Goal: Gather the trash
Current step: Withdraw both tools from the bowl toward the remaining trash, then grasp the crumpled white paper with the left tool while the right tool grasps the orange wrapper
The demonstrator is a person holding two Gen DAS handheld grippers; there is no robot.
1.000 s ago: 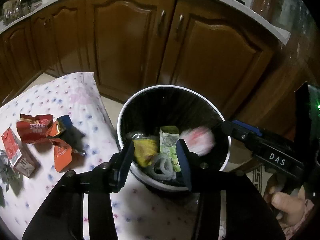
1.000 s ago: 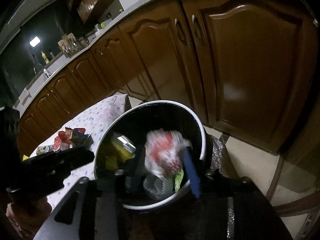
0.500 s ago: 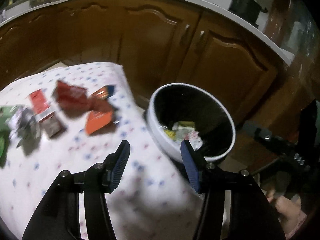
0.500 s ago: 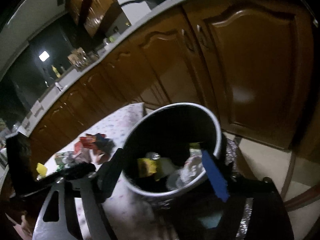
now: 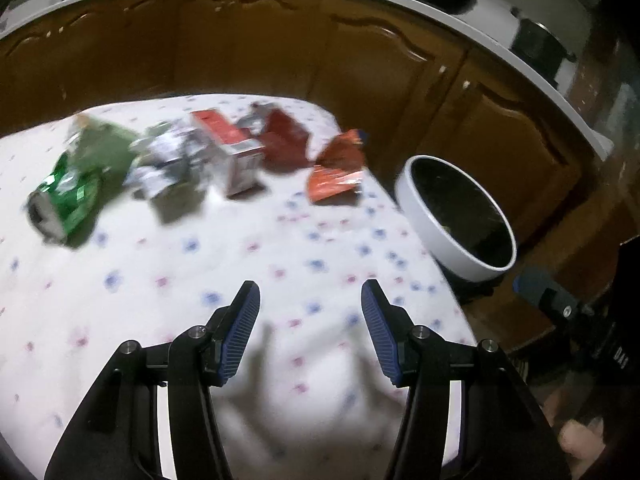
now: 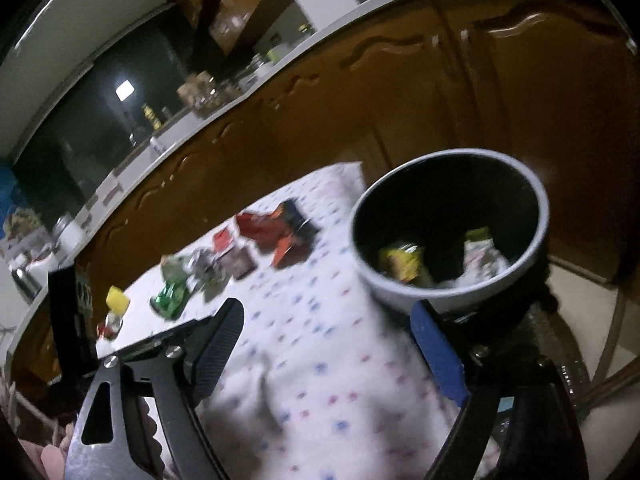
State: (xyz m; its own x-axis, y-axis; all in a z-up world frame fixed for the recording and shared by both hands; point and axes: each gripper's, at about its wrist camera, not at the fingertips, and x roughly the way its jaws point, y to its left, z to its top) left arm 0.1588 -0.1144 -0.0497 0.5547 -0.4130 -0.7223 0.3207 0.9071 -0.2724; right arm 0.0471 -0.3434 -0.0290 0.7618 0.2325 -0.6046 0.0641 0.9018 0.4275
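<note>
A white-rimmed black trash bin stands beside the table's right edge; it also shows in the right wrist view with wrappers inside. On the dotted tablecloth lie an orange wrapper, a dark red wrapper, a red and white carton, crumpled silver foil and a green wrapper. My left gripper is open and empty above the cloth, well short of the trash. My right gripper is open and empty over the cloth, just left of the bin.
Brown cabinet doors under a white counter run behind the table and bin. A yellow object and a small jar sit at the table's far left end. A chair frame stands right of the bin.
The white and red wrapper dropped from my right gripper into the bin. Both grippers pulled back from the bin and swung left over the tablecloth; the views are blurred by motion.
</note>
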